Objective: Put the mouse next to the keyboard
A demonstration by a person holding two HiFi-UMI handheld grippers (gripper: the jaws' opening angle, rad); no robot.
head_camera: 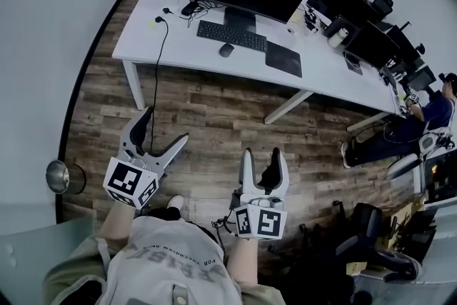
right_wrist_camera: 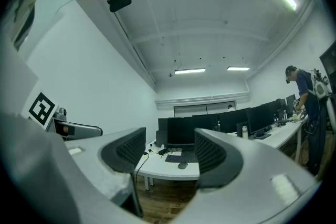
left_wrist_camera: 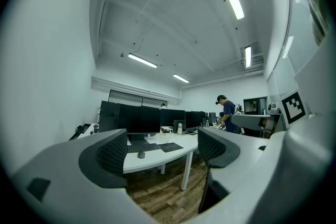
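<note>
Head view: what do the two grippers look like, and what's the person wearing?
The left gripper and the right gripper are pale grey plastic, each with two curved fingers lined with black ribbed pads and a white cube bearing black square markers. The person wears a grey shirt with pale lettering.

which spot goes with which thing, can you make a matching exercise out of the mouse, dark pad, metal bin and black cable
Things:
1 mouse
2 dark pad
3 metal bin
4 black cable

Places:
a on the floor
b on the desk, right of the keyboard
c hanging over the desk's front edge
d on the desk, just in front of the keyboard

Pairs: 1-d, 2-b, 3-a, 4-c
</note>
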